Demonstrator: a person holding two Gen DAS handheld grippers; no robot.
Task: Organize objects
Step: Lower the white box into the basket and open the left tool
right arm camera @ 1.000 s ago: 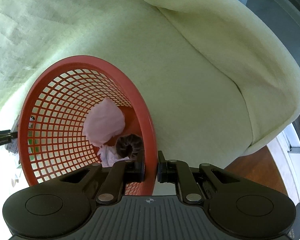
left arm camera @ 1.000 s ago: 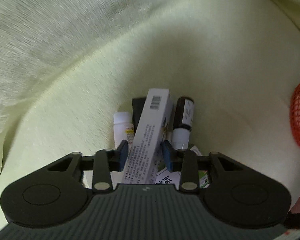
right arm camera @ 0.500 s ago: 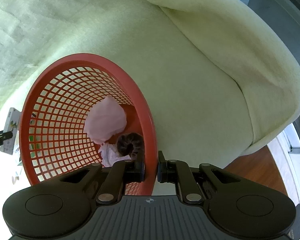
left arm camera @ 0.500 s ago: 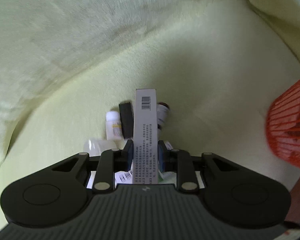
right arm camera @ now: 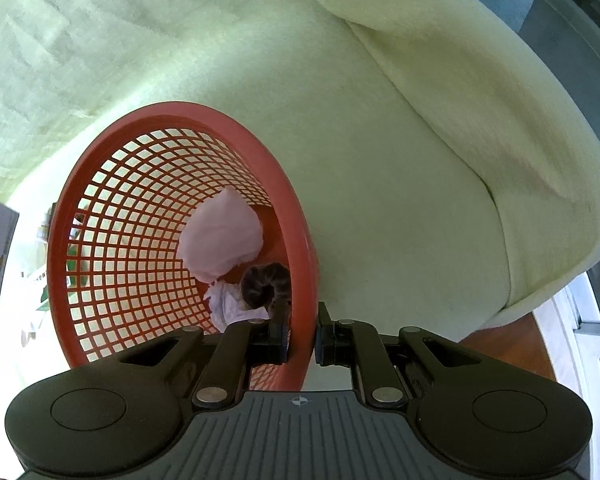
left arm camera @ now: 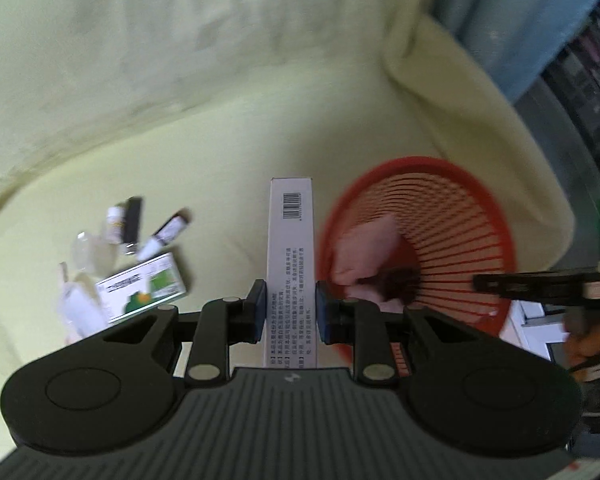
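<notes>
Our left gripper (left arm camera: 290, 312) pinches the tall white carton (left arm camera: 291, 248) low on its long sides, a light, stiff, crushable box held beside the red basket (right arm camera: 300, 216), whose rim our right gripper (right arm camera: 302, 336) clamps, rigid plastic.

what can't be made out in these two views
- Left wrist: small bottles on the sofa are motion-blurred, labels unreadable.
- Left wrist: the box hides its lower end behind the left gripper.
- Right wrist: basket contents partly hidden by the right gripper.
- Right wrist: the box is cut by the left edge.
</notes>
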